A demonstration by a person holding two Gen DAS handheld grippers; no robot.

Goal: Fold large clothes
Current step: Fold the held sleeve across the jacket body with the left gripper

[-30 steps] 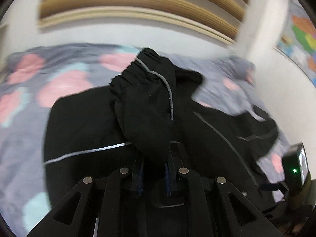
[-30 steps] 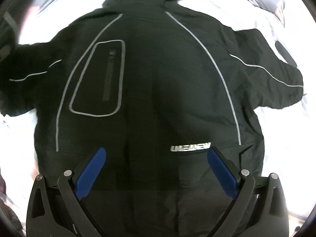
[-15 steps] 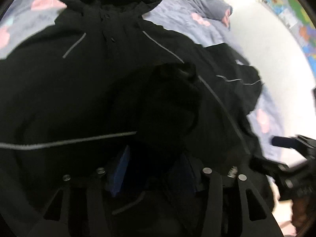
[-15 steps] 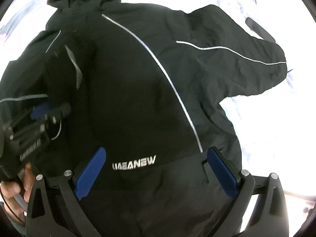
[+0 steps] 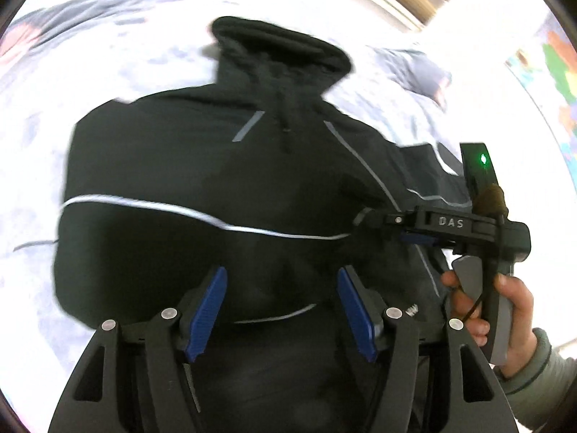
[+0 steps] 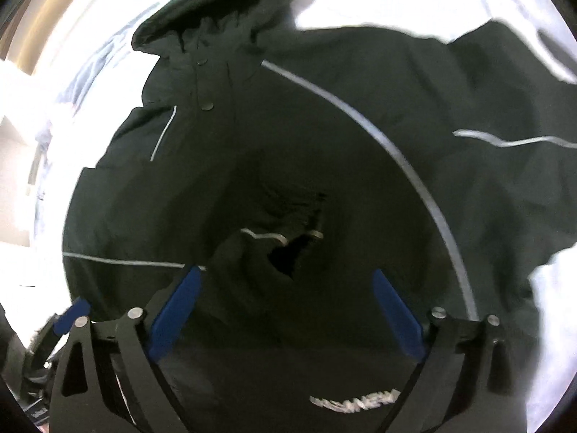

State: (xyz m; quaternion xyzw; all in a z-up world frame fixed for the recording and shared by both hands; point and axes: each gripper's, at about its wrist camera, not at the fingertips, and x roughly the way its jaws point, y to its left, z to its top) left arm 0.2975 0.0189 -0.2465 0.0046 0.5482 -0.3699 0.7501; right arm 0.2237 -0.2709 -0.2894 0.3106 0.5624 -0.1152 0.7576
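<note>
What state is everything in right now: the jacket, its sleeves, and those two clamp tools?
Jacket: spread front-up on the bed, hood at the top.
Left sleeve: folded across the chest.
Right sleeve: out to the side, unfolded.
Left gripper: jaws opening, nothing pinched.
Right gripper: wide, jaws closing, nothing pinched.

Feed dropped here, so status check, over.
Left gripper opening, empty. Right gripper closing, empty. Black jacket flat on bed, left sleeve folded in. Nothing in the way.
</note>
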